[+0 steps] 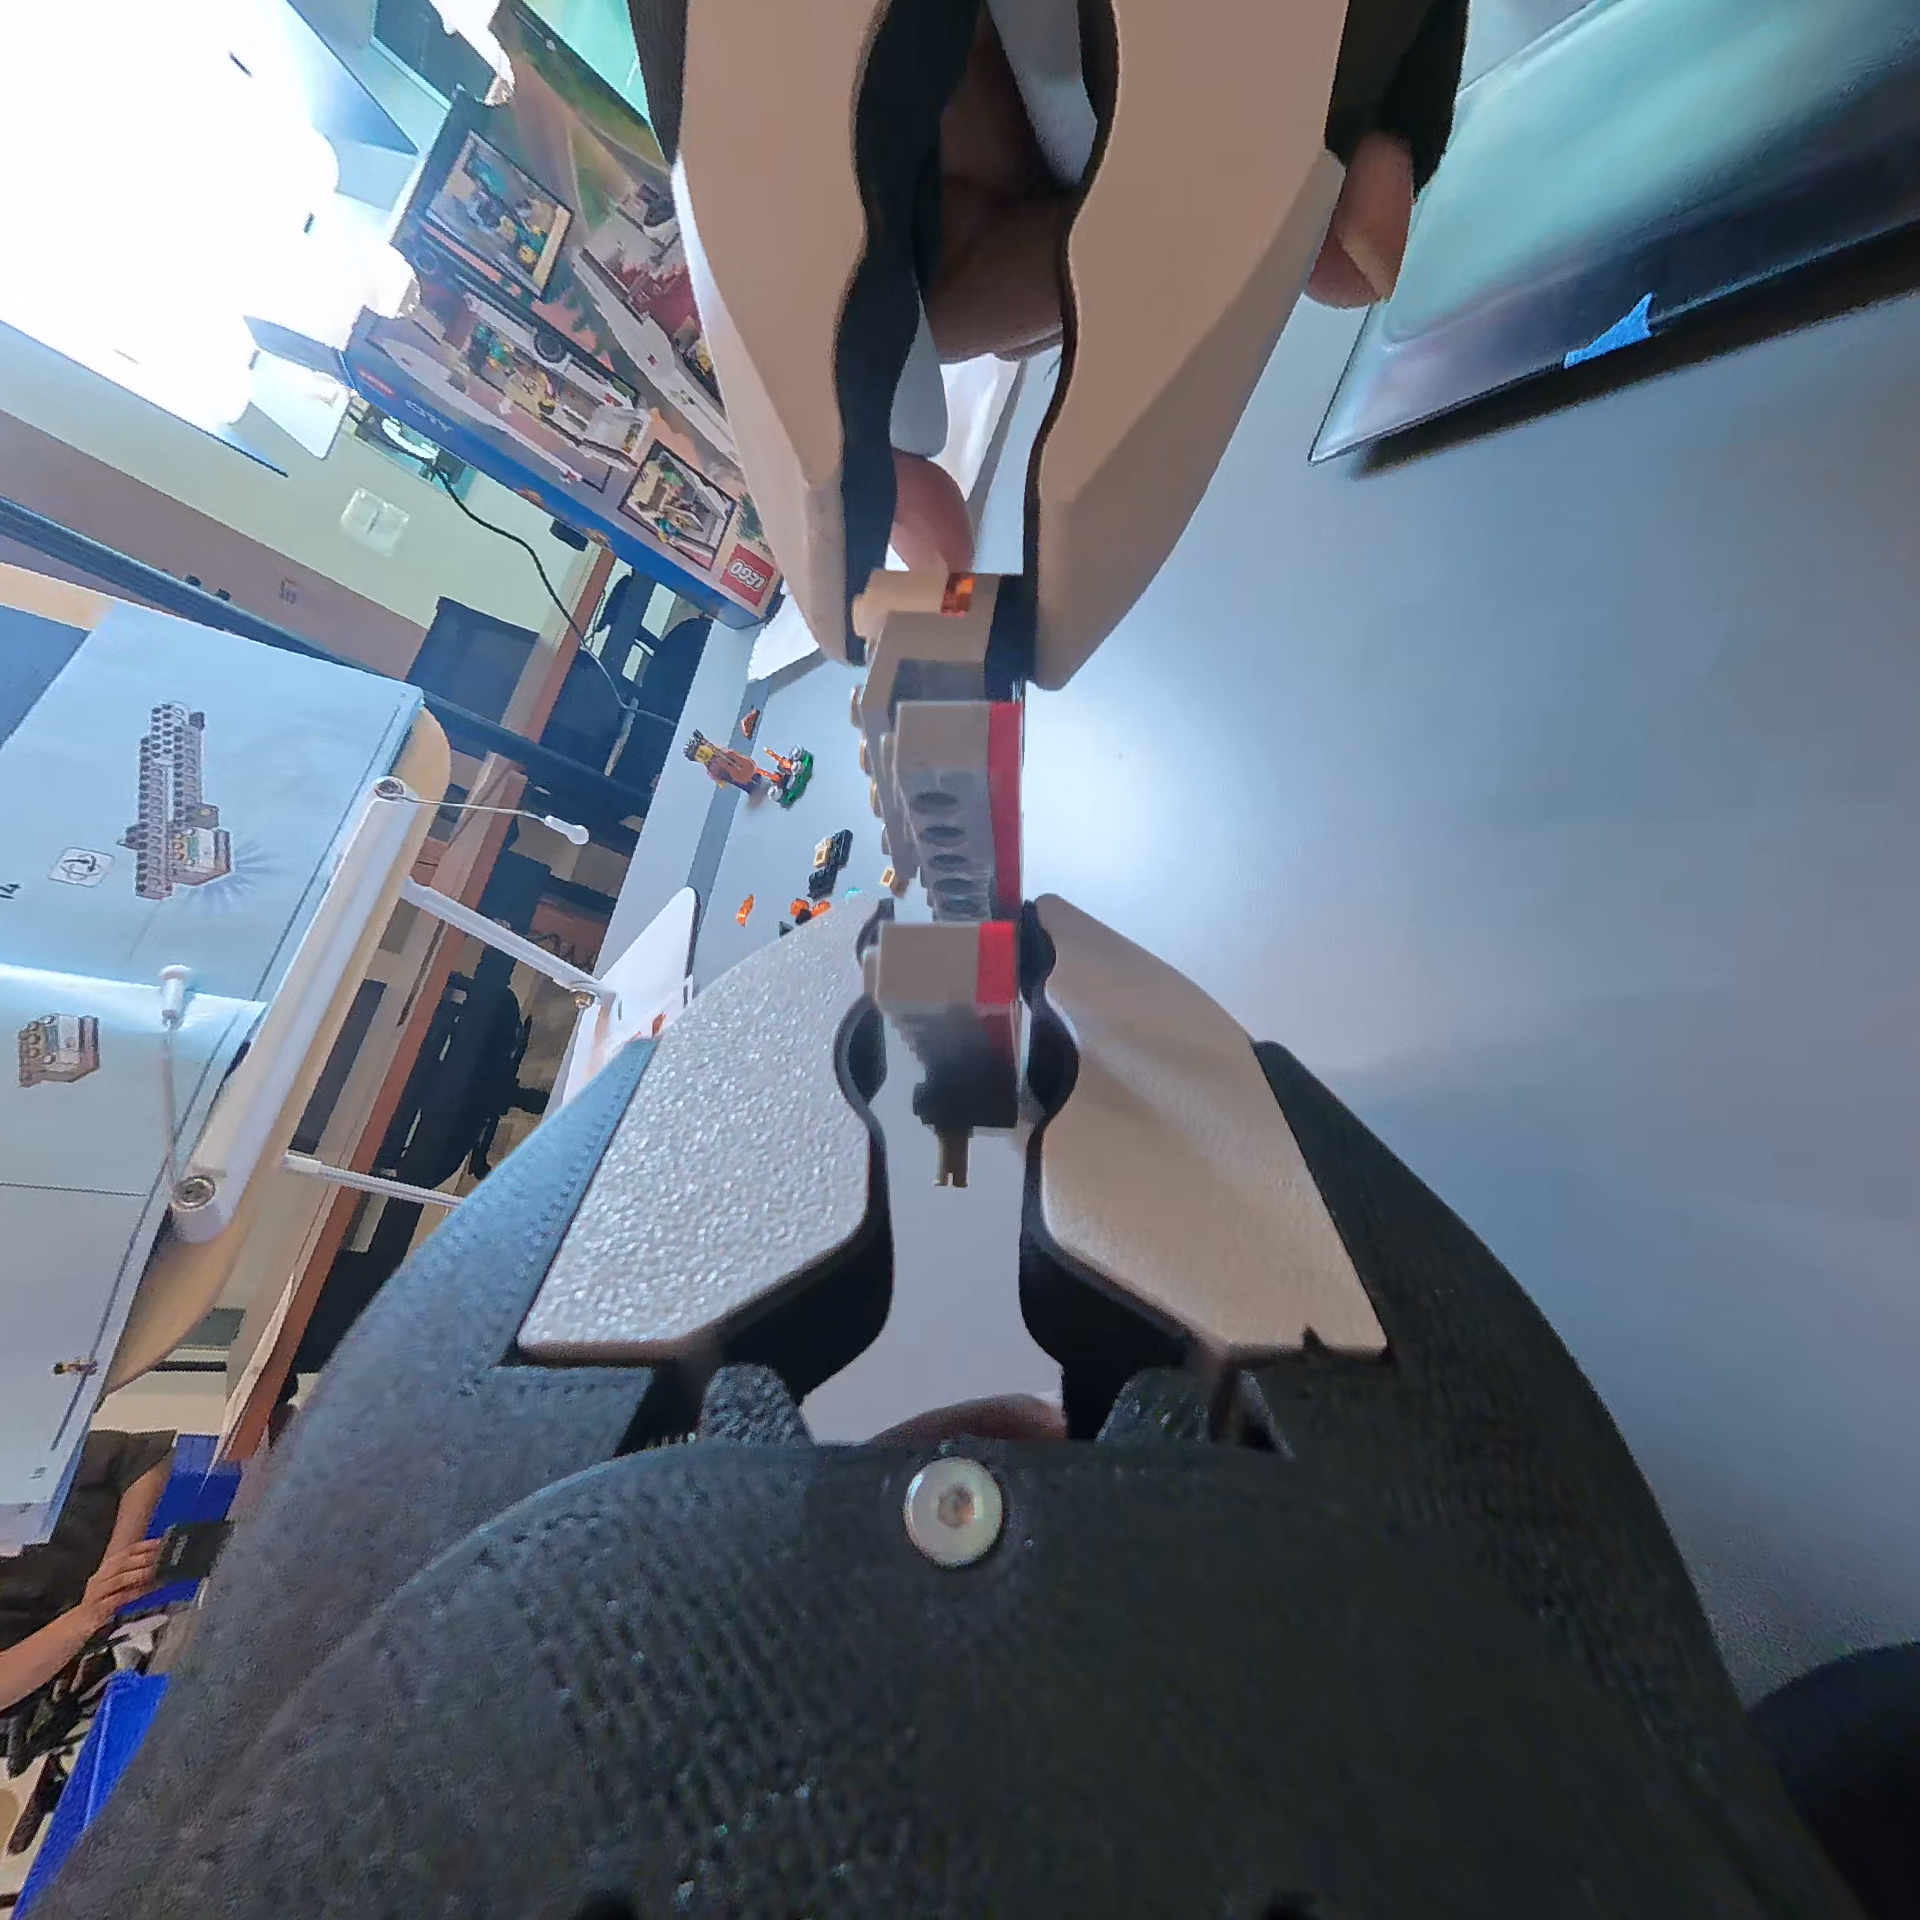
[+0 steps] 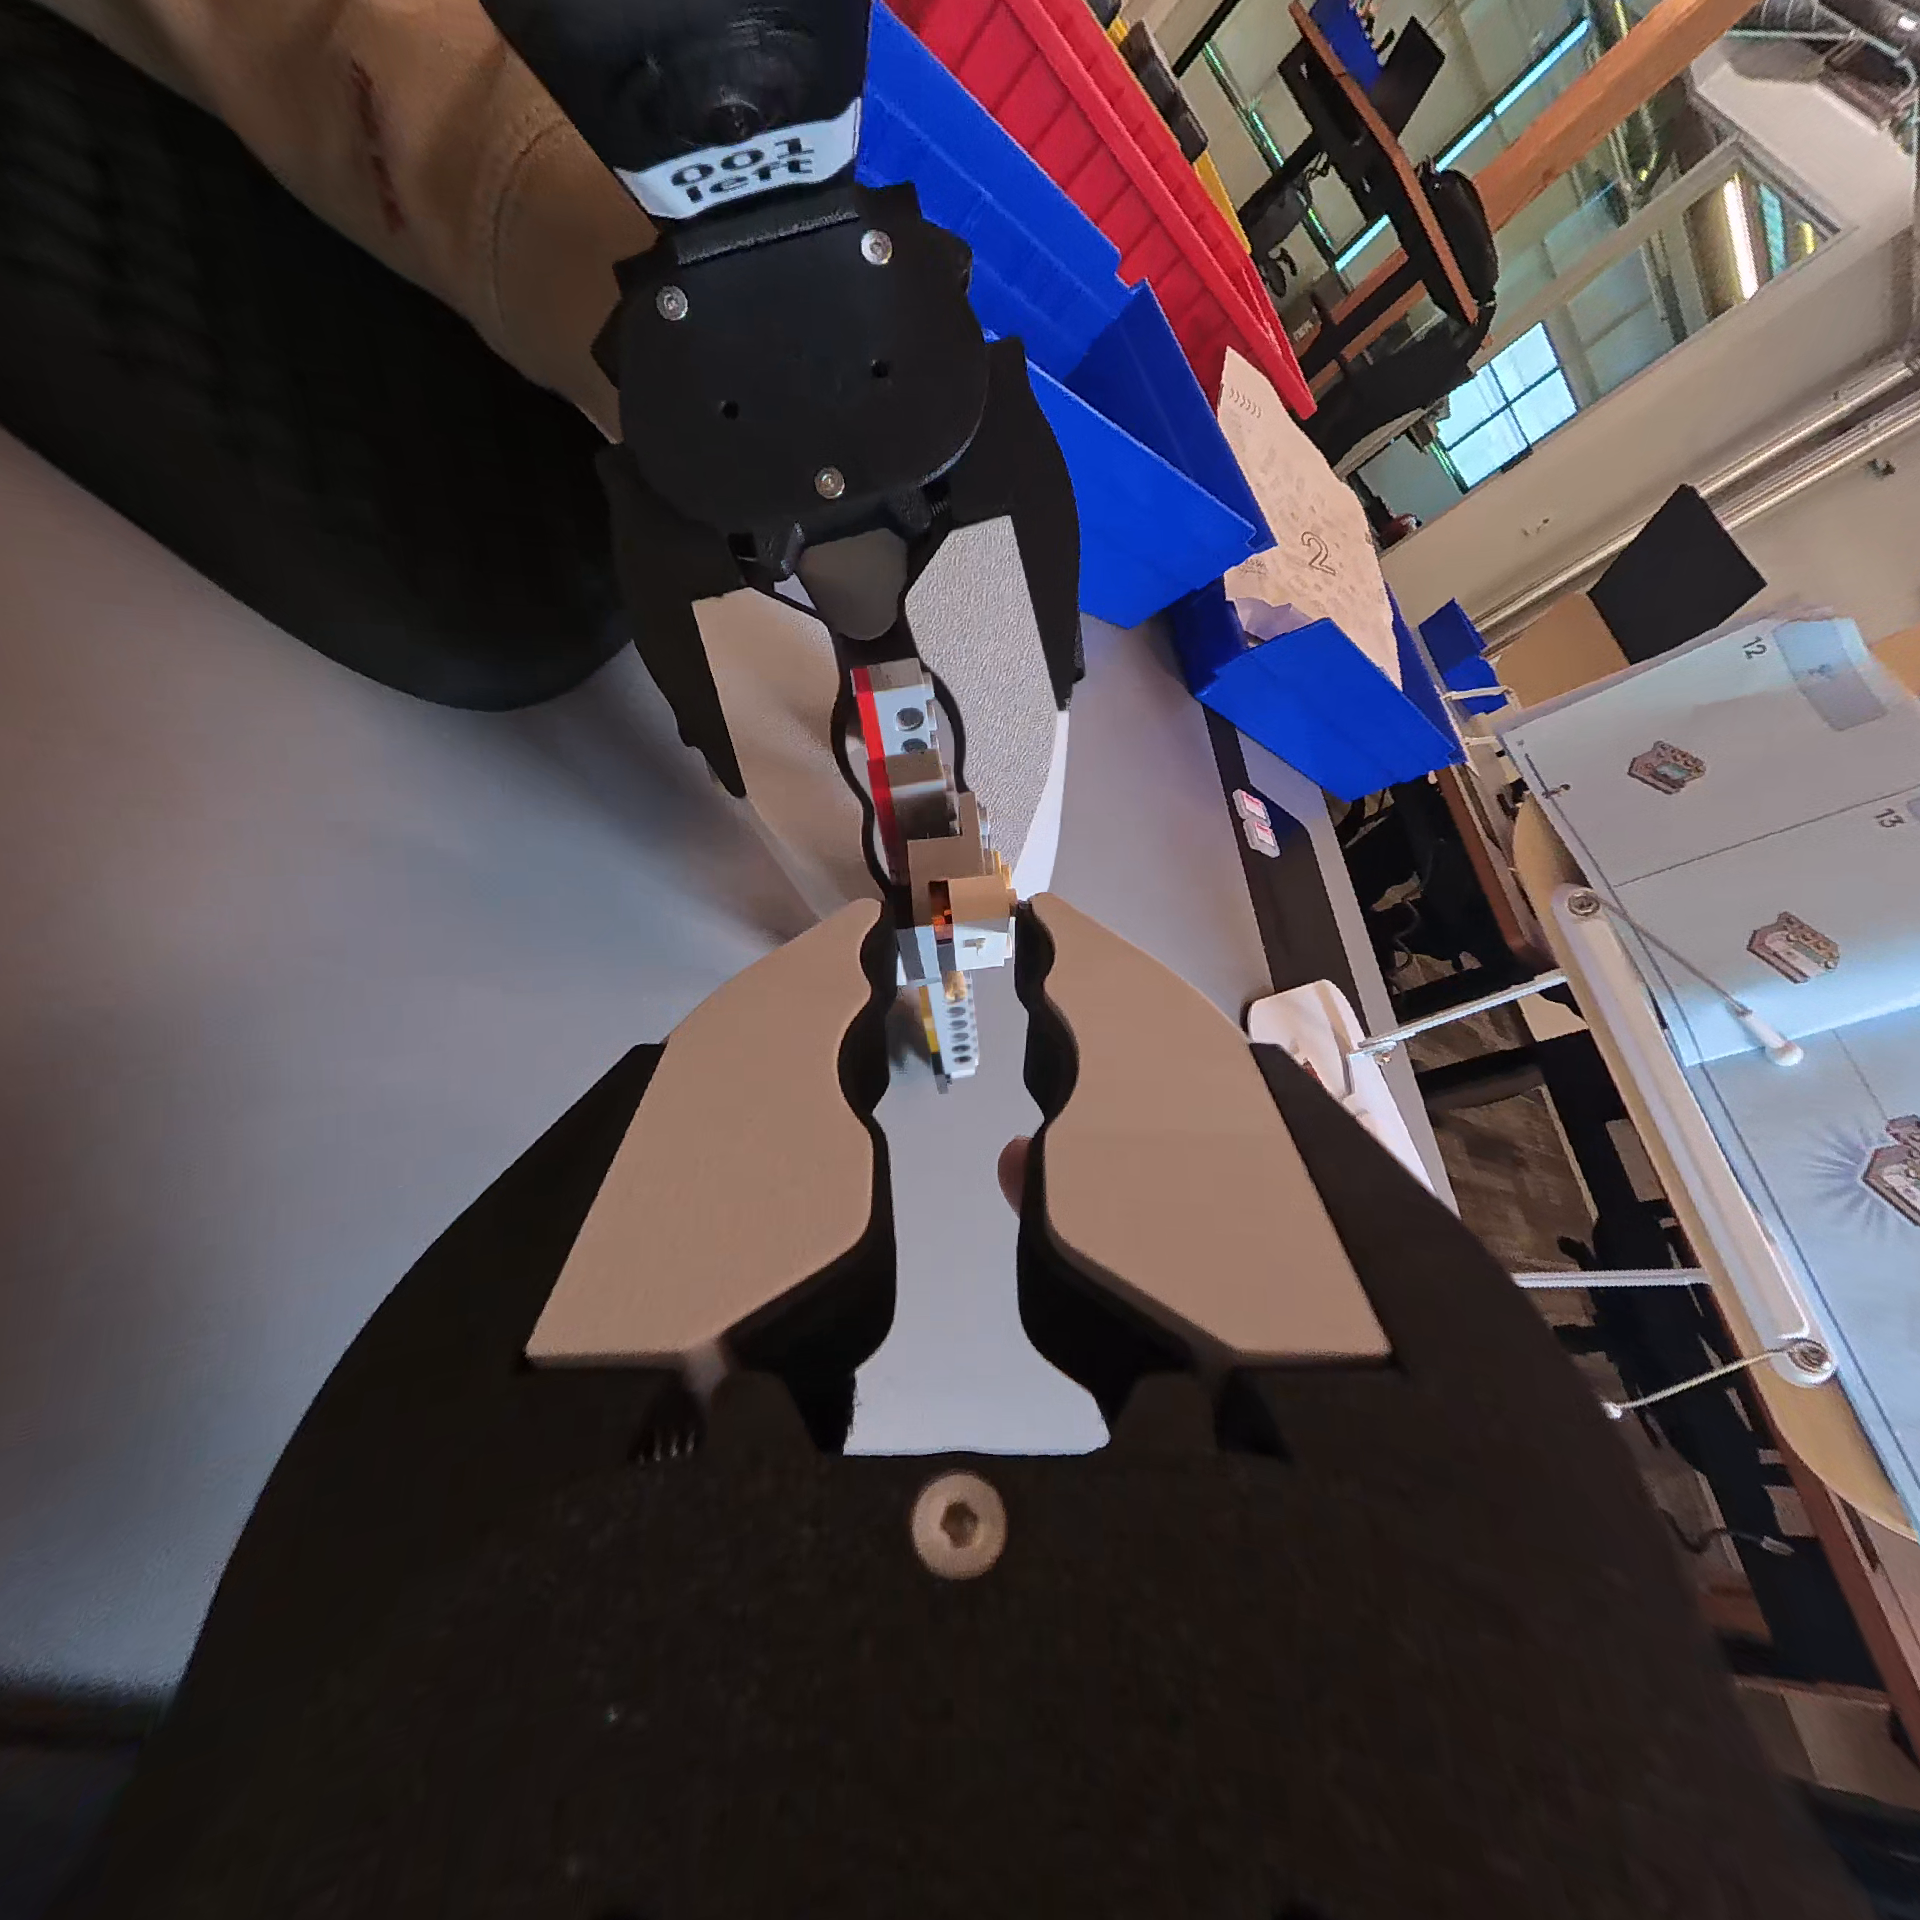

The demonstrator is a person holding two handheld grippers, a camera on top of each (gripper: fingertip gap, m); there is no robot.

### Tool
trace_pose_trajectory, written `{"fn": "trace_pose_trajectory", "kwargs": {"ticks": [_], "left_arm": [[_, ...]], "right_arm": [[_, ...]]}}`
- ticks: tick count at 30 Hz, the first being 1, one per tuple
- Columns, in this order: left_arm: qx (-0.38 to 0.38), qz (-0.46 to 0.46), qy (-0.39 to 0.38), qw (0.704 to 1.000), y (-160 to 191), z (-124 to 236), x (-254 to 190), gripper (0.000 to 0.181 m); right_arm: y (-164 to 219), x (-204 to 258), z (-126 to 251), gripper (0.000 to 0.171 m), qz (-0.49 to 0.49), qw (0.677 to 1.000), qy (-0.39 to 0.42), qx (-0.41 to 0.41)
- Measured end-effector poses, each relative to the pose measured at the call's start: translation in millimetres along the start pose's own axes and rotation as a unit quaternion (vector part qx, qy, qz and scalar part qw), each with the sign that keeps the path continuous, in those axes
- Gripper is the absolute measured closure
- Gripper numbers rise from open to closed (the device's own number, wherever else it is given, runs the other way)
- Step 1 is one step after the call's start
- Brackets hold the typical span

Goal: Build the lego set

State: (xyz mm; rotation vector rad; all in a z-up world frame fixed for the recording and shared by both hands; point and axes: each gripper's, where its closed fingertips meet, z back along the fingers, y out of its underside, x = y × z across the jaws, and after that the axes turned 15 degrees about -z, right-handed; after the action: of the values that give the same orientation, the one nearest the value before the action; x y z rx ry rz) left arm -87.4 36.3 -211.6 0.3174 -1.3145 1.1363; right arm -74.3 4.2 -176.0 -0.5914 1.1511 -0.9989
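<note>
The step in hand looks like seating or squaring up a part on the half-built lego assembly (image 1: 951,831), a bar of tan, grey and red bricks with a row of holes along its grey beam; it hangs in the air above the grey table (image 1: 1455,935), gripped at both ends; to do it well, press the two ends straight along the bar's length, keep the grips firm so the studs meet squarely, and avoid twisting, since a bar held only by its tips can pop apart; the left gripper (image 1: 951,977) pinches the near red-and-tan end between its tips; the right gripper (image 2: 961,935) pinches the opposite tan end, by a small orange piece (image 2: 943,914); the two tools face each other nose to nose, both rolled sideways; loose pieces (image 1: 800,821) lie well apart on the table, near the instruction booklet (image 1: 156,831).
</note>
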Motion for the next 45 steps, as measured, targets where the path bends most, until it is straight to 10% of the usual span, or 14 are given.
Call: {"fn": "trace_pose_trajectory", "kwargs": {"ticks": [45], "left_arm": [[-0.032, -0.012, -0.019, 0.999, -36, 3, 2, 0.152]], "right_arm": [[-3, 9, 13, 0.149, 0.051, 0.985, -0.004, 0.166]]}}
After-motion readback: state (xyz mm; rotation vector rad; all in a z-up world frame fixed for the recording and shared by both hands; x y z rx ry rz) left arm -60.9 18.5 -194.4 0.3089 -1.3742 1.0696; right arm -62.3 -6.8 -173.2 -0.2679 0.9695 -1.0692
